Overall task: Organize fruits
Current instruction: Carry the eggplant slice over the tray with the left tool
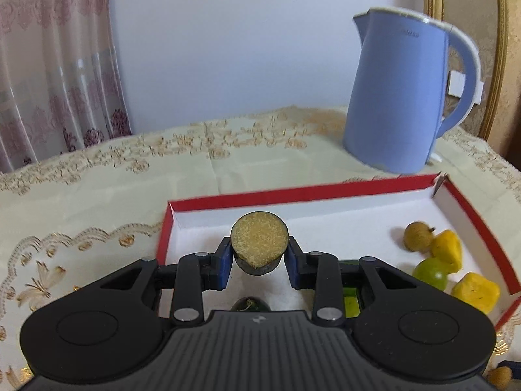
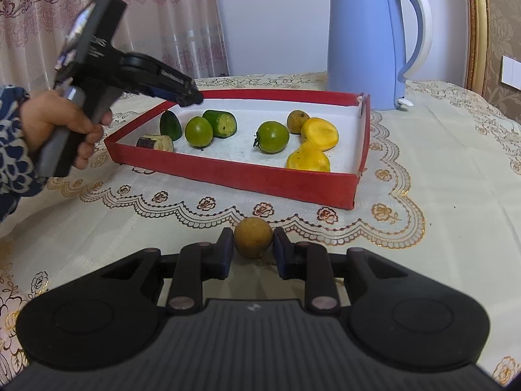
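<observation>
Left claw point(image 1: 259, 262) pinching eggplant slice point(image 1: 259, 240); right claw point(image 2: 253, 254) pinching longan point(image 2: 253, 236); kettle point(image 2: 364, 45) logo unreadable.

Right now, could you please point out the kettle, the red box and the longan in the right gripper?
kettle point(image 2: 361, 49): right wrist view, middle of its blue body.
red box point(image 2: 241, 176): right wrist view, near outer wall.
longan point(image 2: 253, 237): right wrist view, centre of its brown skin.

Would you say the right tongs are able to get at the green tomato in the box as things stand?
Probably not yet: the right tongs are shut on a longan, though nothing blocks the way to the tomato.
</observation>
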### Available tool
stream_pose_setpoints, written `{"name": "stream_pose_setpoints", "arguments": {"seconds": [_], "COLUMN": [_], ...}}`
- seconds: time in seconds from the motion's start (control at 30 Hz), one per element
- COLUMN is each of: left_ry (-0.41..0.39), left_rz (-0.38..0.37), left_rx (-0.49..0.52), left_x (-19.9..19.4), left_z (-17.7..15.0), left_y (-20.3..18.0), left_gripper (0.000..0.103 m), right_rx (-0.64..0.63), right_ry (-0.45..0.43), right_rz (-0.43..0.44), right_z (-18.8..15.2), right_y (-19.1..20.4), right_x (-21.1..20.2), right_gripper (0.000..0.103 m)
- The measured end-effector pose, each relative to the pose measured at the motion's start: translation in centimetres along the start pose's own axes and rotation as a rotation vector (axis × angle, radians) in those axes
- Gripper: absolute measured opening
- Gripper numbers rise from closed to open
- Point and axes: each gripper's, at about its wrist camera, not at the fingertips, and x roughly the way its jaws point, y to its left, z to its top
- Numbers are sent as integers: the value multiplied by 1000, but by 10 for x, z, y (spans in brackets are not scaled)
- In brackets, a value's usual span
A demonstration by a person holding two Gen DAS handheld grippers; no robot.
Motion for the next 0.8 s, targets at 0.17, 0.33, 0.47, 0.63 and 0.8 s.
{"name": "stream_pose_setpoints", "arguments": {"seconds": [0.17,0.33,0.47,0.63,0.8], "left_ry": [12,7,-19,-36,-34], "left_rz": [-9,-16,-21,-38,-45], "left_rx": [-11,-36,-33,-45,-45], "left_x": [11,17,16,15,14], "left_z": [-8,-15,-21,-23,-24], "left_y": [3,5,3,6,5], "left_gripper": [32,33,32,32,32], "right_rx": [-8,-15,-27,-37,-49], "right_ry": [1,2,4,4,5], "right_rz": [-5,-7,-14,-22,-32], "right_z": [0,0,0,-1,-1], "right_y": [2,2,4,5,6], "right_x": [0,0,1,0,2], "right_gripper": [25,26,26,26,26]}}
